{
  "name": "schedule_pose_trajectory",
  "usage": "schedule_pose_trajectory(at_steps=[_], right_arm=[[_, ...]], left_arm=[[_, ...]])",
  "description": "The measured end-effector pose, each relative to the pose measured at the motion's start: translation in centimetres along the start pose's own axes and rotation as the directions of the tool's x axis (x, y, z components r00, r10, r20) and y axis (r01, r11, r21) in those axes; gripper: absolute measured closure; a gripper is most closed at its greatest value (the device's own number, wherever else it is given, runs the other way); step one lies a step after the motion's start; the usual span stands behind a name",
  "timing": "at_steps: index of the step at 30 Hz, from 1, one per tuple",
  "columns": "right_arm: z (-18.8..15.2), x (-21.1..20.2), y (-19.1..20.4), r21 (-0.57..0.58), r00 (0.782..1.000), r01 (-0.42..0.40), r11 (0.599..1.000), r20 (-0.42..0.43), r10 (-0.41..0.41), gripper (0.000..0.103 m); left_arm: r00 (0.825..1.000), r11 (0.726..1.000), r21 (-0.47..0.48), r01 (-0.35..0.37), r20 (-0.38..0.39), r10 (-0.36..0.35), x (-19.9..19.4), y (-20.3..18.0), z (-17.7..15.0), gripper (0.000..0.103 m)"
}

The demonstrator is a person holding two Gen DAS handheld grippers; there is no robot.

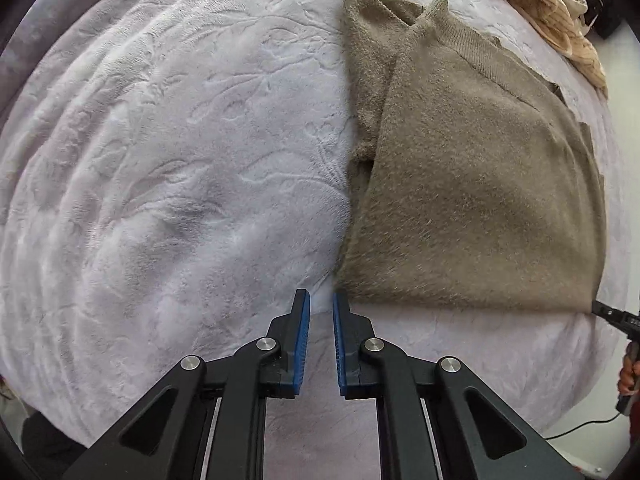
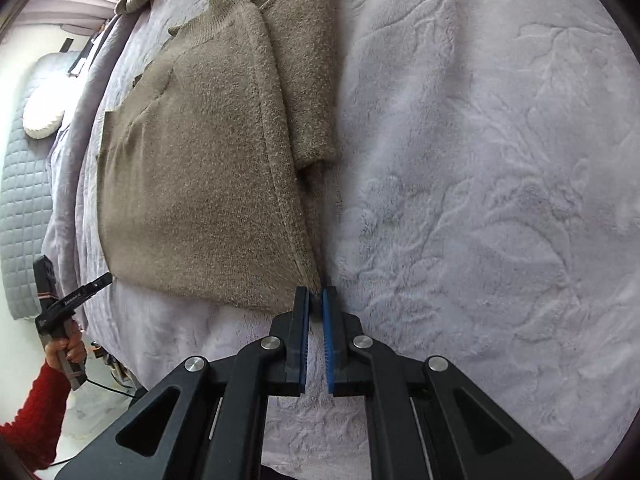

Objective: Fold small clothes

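One sweater (image 1: 472,184), tan and fuzzy, is lying partly folded on the bed (image 1: 180,160), filling the right half of the left wrist view and the upper left of the right wrist view (image 2: 200,168). One sleeve is lying folded along its side, and the ribbed collar is pointing toward the top of both frames.

Two grippers are showing. The left gripper (image 1: 321,300) is sitting at bottom centre of its own view, its fingers (image 1: 305,320) parted by a narrow gap with only blanket showing between them; the tips are hovering just beside the sweater's near corner, grasping nothing. In the right wrist view it is appearing at the lower left edge (image 2: 106,278), held by a hand in a red sleeve (image 2: 68,346).

The right gripper (image 2: 315,298) is sitting at bottom centre of its view, its fingers (image 2: 329,312) pinching the sweater's near corner between the two blue pads.

One heap of cream and olive cloth (image 1: 552,4) is lying at the upper right of the left wrist view, past the sweater.
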State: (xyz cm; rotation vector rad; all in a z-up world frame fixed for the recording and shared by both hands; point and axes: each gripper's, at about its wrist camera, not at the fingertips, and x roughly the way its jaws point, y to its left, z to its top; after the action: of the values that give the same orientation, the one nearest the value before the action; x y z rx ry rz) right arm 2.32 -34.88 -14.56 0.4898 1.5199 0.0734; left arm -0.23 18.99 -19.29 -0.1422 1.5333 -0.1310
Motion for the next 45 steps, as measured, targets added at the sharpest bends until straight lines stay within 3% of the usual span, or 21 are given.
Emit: schedule_pose_trajectory(at_steps=[3,7,12,15,18,22,25,28,30,34,40,45], right_arm=[[-0.7,-1.5,1.1,0.004,0.998,0.039,0.999,0.042,-0.039,0.096],[-1.1,-2.8,3.7,-0.025,0.994,-0.009,1.000,0.109,0.012,0.096],[0.0,0.0,6.3,-0.079,0.997,0.021,0.997,0.069,-0.015,0.096],[0.1,2.0,4.6,-0.030,0.998,0.066,0.997,0.018,-0.065,0.096],[-0.2,2.2,3.0,0.048,1.000,-0.008,0.999,0.026,0.007,0.096],[-0.2,2.6,3.4,0.007,1.000,0.012,1.000,0.027,-0.013,0.096],[0.0,2.9,4.0,-0.030,0.999,0.042,0.999,0.020,-0.042,0.096],[-0.1,3.0,4.0,-0.044,0.999,0.042,0.998,0.018,-0.041,0.096],[-0.1,3.0,3.8,-0.038,1.000,0.027,0.999,0.017,-0.026,0.096],[-0.2,2.8,3.2,-0.023,1.000,0.000,1.000,0.019,0.000,0.096],[-0.3,2.4,2.9,0.017,1.000,-0.017,1.000,0.019,0.017,0.096],[-0.7,1.7,3.5,0.019,1.000,0.010,1.000,0.019,-0.010,0.096]], left_arm=[[0.999,1.000,-0.006,0.030,0.036,-0.029,-1.7,-0.7,-0.4,0.090],[0.994,0.998,0.011,0.066,0.085,-0.067,-2.5,-2.7,0.0,0.090],[0.999,1.000,-0.003,-0.014,0.041,0.014,0.8,-5.1,2.2,0.090],[1.000,0.997,-0.074,0.008,0.024,-0.007,1.3,-4.0,2.3,0.090],[0.998,0.997,-0.076,0.028,0.062,-0.023,-0.8,-4.1,3.2,0.090],[0.987,0.999,-0.023,0.045,0.156,-0.041,-3.0,-6.2,7.6,0.090],[0.980,0.999,-0.007,0.037,0.194,-0.035,-2.4,-8.3,11.5,0.090],[0.982,1.000,-0.024,0.007,0.191,-0.002,-0.1,-9.1,15.2,0.090],[0.987,0.998,-0.054,-0.031,0.159,0.039,2.3,-9.5,16.0,0.090],[0.989,0.992,-0.121,0.048,0.144,-0.030,3.0,-7.7,16.2,0.090],[0.989,0.995,-0.077,-0.070,0.125,0.079,0.2,-8.1,13.9,0.090],[0.990,0.998,-0.039,-0.054,0.130,0.058,-2.4,-8.7,10.8,0.090]])
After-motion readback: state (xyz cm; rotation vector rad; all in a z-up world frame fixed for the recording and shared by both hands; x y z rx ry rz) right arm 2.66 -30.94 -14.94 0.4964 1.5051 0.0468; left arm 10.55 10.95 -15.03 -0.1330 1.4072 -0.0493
